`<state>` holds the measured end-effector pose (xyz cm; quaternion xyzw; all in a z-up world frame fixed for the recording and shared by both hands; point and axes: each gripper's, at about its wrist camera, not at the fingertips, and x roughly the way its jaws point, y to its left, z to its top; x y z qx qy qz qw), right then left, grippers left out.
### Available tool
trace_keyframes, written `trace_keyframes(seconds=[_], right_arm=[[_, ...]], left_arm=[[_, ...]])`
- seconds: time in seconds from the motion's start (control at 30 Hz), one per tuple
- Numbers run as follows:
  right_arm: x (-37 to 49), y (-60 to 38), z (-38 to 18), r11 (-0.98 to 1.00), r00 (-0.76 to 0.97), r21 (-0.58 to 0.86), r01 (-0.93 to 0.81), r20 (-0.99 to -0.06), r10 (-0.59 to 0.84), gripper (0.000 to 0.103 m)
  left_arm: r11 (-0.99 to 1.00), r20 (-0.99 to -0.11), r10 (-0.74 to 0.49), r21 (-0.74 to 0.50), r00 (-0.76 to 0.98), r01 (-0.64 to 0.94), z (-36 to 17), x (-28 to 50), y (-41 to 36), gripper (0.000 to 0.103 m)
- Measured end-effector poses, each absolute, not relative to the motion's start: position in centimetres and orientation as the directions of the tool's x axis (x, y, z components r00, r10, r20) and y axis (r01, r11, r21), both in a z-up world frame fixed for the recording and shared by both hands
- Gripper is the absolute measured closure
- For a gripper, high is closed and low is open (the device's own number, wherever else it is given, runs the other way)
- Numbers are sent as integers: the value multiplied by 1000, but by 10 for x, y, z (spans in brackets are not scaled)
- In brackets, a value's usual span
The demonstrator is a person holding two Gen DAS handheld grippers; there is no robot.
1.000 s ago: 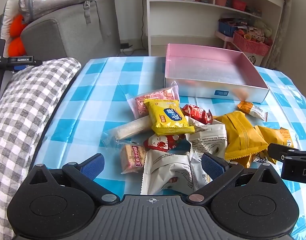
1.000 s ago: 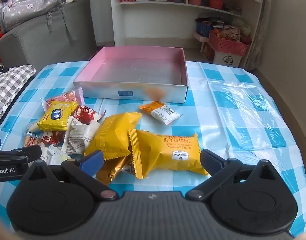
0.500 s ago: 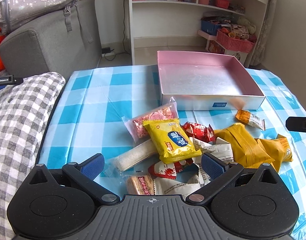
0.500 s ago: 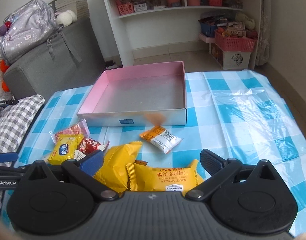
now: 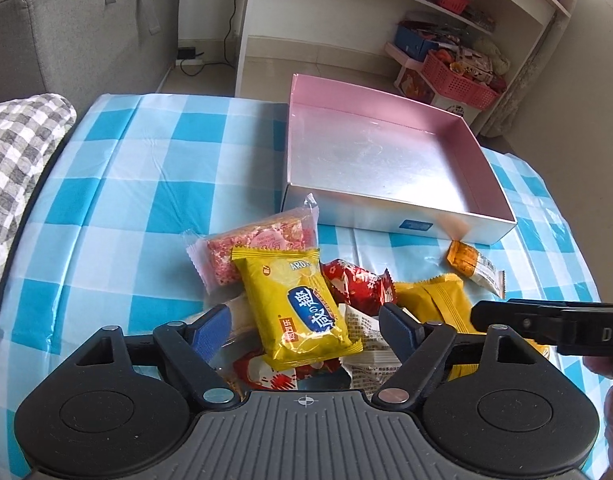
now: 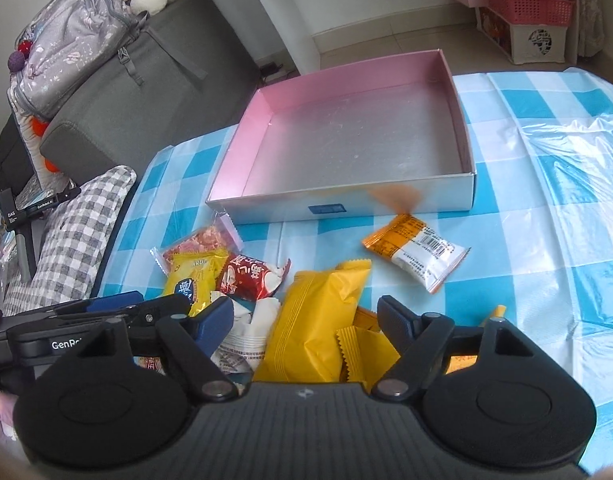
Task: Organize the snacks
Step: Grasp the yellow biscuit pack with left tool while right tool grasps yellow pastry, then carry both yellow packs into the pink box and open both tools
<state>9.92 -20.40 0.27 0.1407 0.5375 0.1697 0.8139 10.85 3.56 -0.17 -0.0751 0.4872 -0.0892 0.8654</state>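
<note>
Both grippers, left gripper (image 5: pixel 305 322) and right gripper (image 6: pixel 305 322), spread wide, empty. Yellow packet (image 5: pixel 296 306): light, crinkly, slippery; pinch across its flat middle.

Your left gripper (image 5: pixel 304 326) body hides the near end of the snack pile (image 5: pixel 346 320) — white packets (image 5: pixel 366 340) half covered, their small print unreadable; tablecloth (image 5: pixel 146 184) edges cut off.

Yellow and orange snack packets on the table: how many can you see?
4: a yellow blue-label biscuit packet atop the pile, a plain yellow pillow packet between the right gripper fingers, another yellow packet beneath it, and an orange-and-white packet near the box. Others may be hidden.
</note>
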Motion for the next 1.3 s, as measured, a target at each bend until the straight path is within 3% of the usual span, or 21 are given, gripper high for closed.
trace_keyframes(seconds=[0.07,0.23,0.47,0.6,0.9,1.3], right_arm=[[102,-199,-2,906,347,407,-114,-839,420,45],[103,-190,-12,923,324,366,-121,-864,385,47],[103,-191,-18,935,353,329,-131,-866,354,54],[101,-190,-18,942,375,304,-144,-864,336,61],[98,-202,-1,936,418,328,-125,-839,349,66],[113,-224,30,895,521,444,-30,-757,393,66]], left_arm=[[978,-839,-206,-192,504,80,-5,111,32,32],[988,-863,-152,-130,483,79,-15,116,24,42],[996,-868,-70,-31,492,86,-21,119,10,46],[996,-861,-37,8,507,87,-20,120,4,59],[996,-834,-80,-43,547,80,-2,113,13,81],[989,-773,-141,-138,619,52,34,104,21,83]])
